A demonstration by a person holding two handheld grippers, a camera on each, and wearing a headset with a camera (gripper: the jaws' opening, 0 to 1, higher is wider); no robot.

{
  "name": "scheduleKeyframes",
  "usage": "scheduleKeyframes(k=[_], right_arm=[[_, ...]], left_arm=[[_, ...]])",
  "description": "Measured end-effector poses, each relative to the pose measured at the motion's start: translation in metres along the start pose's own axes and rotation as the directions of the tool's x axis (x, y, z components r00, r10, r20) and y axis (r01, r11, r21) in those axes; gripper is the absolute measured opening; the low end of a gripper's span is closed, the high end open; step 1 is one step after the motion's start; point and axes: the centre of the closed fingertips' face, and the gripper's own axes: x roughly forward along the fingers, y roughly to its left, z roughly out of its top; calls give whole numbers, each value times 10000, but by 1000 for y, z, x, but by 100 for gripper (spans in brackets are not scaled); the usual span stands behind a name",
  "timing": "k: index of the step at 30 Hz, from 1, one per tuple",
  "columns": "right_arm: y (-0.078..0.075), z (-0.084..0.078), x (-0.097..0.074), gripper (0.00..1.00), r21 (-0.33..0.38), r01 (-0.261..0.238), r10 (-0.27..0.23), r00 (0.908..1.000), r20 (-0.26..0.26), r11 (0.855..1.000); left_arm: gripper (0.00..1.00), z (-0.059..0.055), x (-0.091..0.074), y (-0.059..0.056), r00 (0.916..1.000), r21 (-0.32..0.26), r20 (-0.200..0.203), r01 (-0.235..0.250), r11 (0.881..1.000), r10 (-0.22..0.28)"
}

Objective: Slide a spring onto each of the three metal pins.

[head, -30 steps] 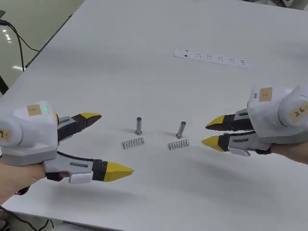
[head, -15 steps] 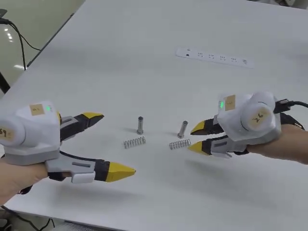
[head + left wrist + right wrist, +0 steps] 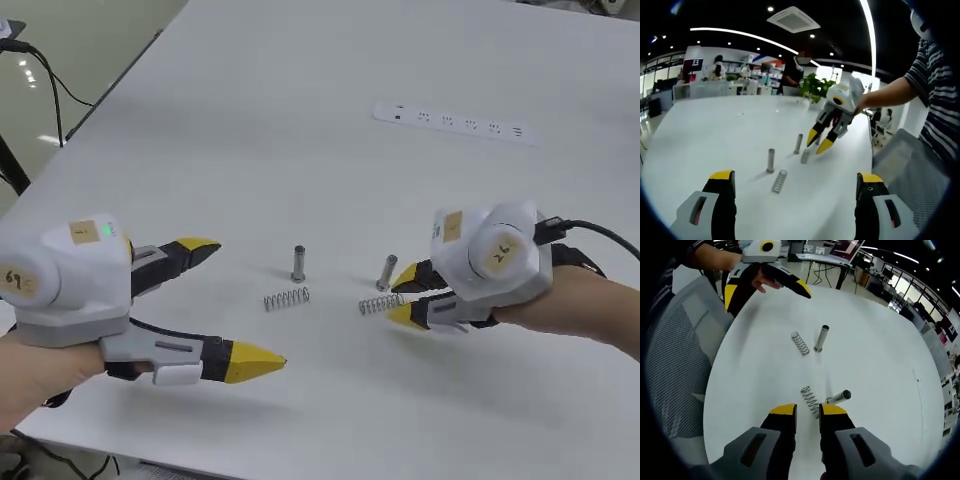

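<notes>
Fingers of left gripper spread wide, nothing between them; it hovers nearer than the left pin, off to its left. Fingers of right gripper narrowed to a small gap, gripping nothing, tips at the end of the right spring, right of left pin. Left spring lies on tabletop just in front of left pin, not touching. Right pin stands to left pin's right, just behind right spring. Power strip lies well beyond left pin, rightward.
</notes>
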Motion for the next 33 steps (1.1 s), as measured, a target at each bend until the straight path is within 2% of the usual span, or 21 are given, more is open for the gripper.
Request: scheduleKeyframes(k=[8,24,30,33], right_arm=[[-8,-2,8,15,39,28,-27,9999,-103,10000],[-4,-15,17,13,192,-291,301,9981,-531,9994],[0,-18,21,9,112,-350,356,9974,-631,9993],[0,-16,21,8,133,-363,370,9979,-526,9993]], left_arm=[[98,-2,-2,1,10000,-47,-50,-8,10000,8],[97,-5,-3,3,9999,-110,-83,-62,9999,61],[97,-7,-4,2,9999,-122,-142,-41,9999,39],[97,-7,-5,1,9999,-102,-141,-52,9999,51]])
